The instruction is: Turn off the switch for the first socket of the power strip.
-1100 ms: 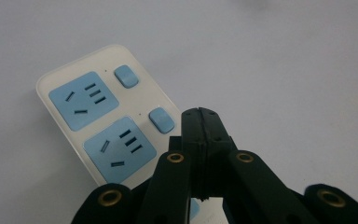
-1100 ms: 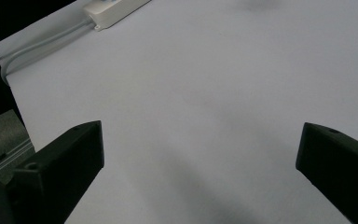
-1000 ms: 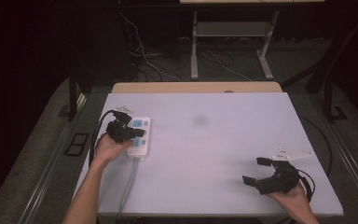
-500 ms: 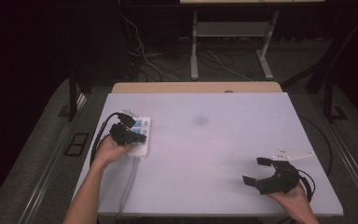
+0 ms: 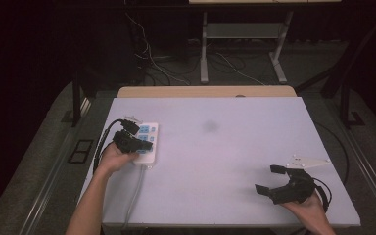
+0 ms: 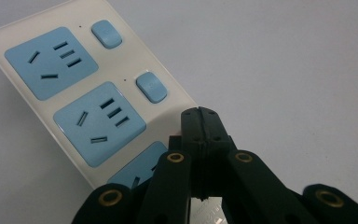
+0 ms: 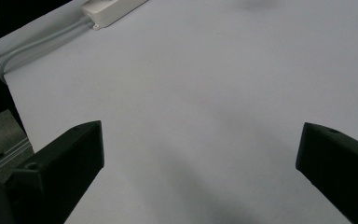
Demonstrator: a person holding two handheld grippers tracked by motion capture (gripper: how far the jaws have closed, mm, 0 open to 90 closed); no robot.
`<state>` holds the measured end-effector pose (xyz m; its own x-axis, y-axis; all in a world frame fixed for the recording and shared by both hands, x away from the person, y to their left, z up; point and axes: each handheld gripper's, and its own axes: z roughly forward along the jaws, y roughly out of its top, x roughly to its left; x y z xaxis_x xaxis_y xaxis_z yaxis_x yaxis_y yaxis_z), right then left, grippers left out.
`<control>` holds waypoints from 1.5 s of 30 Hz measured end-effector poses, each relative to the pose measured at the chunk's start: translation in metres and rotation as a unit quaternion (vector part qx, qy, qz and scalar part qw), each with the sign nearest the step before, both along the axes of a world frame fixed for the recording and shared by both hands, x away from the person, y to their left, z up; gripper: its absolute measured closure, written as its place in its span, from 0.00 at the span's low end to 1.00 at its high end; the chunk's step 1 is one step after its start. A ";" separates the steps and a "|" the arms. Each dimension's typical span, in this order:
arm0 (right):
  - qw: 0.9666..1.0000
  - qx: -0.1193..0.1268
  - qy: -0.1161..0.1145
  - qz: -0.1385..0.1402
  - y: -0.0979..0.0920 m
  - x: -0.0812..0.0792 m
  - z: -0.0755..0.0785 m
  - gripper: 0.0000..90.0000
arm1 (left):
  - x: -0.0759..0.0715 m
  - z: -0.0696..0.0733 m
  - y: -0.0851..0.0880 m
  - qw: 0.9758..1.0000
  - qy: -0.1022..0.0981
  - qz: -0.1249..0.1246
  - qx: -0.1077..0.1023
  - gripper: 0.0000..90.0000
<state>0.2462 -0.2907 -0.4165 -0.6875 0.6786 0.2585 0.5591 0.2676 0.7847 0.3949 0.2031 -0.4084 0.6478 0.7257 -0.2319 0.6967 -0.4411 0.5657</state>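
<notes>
High view: one white power strip (image 5: 146,142) lies flat near the left edge of the pale bench (image 5: 225,161), its long axis running from the near side toward the far side with a slight lean to the right at the far end. Its grey cord (image 5: 136,191) leaves the near end and runs toward the bench's front edge. The left tool (image 5: 144,145) sits over the near half of the strip, held by the person's left hand (image 5: 111,157), pointing across the strip toward the bench's middle.

In the left gripper view the left tool (image 6: 199,116) has its two black jaws pressed together with nothing between them, the joined tip over the strip's (image 6: 88,93) edge just below the second switch. Two full blue socket faces (image 6: 51,62) are countable there, with the corner of a third showing behind the jaws, and two blue rocker switches (image 6: 152,87) sit beside them. Whether the tip touches the strip cannot be told.

The right tool (image 5: 274,181) rests at the bench's near right corner in the right hand (image 5: 307,208), well apart from the strip, jaws spread wide and empty. In the right gripper view its jaws stand far apart over bare bench (image 7: 205,107), and the strip's cord end (image 7: 112,9) shows at the top left with the cord (image 7: 42,42) trailing off the edge.
</notes>
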 end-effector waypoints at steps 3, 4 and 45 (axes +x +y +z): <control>1.000 -0.001 0.000 0.000 0.000 0.000 0.000 0.01 | 0.000 0.000 0.000 1.000 0.003 0.005 -0.002 1.00; 1.000 -0.001 0.000 0.000 0.001 0.000 0.000 0.01 | 0.000 0.000 0.000 1.000 0.003 0.006 -0.001 1.00; 1.000 0.000 -0.002 -0.006 -0.002 0.001 0.000 0.01 | -0.012 0.022 0.010 0.997 -0.051 0.048 -0.020 1.00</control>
<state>0.2467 -0.2925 -0.4163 -0.6810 0.6864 0.2552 0.5588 0.2617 0.7869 0.3833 0.2135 -0.3868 0.5971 0.7774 -0.1976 0.6722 -0.3505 0.6522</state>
